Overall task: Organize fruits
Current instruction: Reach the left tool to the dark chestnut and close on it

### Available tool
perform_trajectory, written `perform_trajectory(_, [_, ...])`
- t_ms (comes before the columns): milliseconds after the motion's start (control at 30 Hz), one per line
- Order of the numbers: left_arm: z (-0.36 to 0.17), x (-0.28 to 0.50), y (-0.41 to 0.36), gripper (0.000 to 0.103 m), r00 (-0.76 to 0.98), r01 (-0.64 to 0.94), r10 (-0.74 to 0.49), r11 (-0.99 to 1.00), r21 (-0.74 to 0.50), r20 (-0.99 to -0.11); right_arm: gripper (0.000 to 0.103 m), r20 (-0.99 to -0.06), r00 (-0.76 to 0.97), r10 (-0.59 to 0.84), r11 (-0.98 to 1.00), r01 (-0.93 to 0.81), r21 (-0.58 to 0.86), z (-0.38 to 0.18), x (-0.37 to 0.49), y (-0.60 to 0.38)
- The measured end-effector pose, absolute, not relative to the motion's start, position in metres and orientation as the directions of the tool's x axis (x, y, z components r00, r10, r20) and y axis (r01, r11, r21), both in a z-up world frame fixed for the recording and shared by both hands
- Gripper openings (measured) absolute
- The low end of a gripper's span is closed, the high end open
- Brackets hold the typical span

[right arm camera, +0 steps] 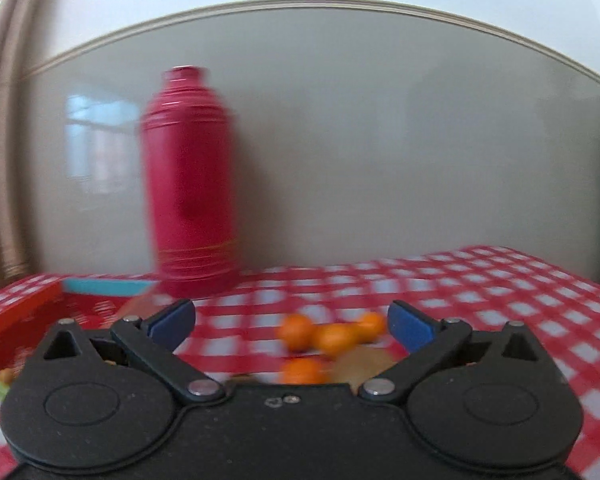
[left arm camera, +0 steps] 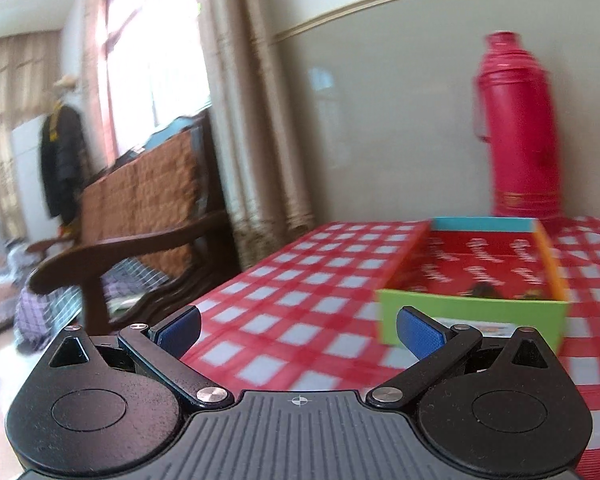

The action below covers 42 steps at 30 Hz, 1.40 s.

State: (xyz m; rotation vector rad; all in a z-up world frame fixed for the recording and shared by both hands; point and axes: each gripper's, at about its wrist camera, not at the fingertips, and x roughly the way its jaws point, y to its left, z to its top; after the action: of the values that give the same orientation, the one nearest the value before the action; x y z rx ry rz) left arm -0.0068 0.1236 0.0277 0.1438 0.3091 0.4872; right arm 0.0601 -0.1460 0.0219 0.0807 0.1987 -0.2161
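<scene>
Now | left gripper (left arm camera: 298, 330): jaws apart, empty, near box (left arm camera: 472, 316) | right gripper (right arm camera: 291, 326): jaws apart, empty, over oranges (right arm camera: 332, 338) mid-tabletop (right arm camera: 500, 280) | box toward left edge by thermos (right arm camera: 192, 184) | progress: apparently early, oranges unboxed; box contents unclear

Oranges (right arm camera: 326, 338): four small round orange fruits, blurred. Three sit touching in a row on the red-and-white checked tablecloth (right arm camera: 480, 280); the fourth (right arm camera: 302, 372) lies just in front of them.
Brownish fruit (right arm camera: 364, 362): dull brown, rounded, partly hidden, just beside the oranges; its kind cannot be told.
Box (left arm camera: 476, 312): shallow open cardboard tray with a green near wall, orange side walls, blue far wall and red printed floor, well left of the oranges.
</scene>
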Motion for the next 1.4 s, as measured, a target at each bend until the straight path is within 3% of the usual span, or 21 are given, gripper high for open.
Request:
perform_trajectory(200, [0.028,-0.001,0.072,0.103,0.901,-0.302,0.364,0.918,0.257,-0.238,0.097,-0.234,0.906,-0.352,0.921,0.380,0.085,0.022,0.055,-0.184])
perform_trajectory(467, [0.026,0.008,0.008,0.103,0.952,-0.131,0.208,0.939,0.317,-0.225,0.097,-0.229,0.873,-0.430,0.887,0.456,0.073,0.023,0.043,-0.220])
perform_trajectory(833, [0.024,0.053,-0.050,0.103,0.937,0.090,-0.002,0.968,0.235,-0.350,0.097,-0.201,0.791,-0.578,0.806,0.592,0.010,0.020,0.027,-0.262])
perform_trajectory(1133, [0.014,0.096,-0.081,0.102,0.902,0.180,-0.082,0.964,0.197,-0.424,0.097,-0.213,0.773,-0.598,0.789,0.615,0.015,0.018,0.020,-0.283])
perform_trajectory(1267, [0.006,0.117,-0.091,0.084,0.871,0.207,-0.096,0.962,0.181,-0.482,0.097,-0.220,0.773,-0.595,0.786,0.617,0.039,0.019,0.020,-0.289])
perform_trajectory(1400, [-0.002,0.130,-0.093,0.083,0.853,0.199,-0.086,0.965,0.168,-0.515,0.097,-0.221,0.781,-0.584,0.794,0.606,0.048,0.019,0.019,-0.290])
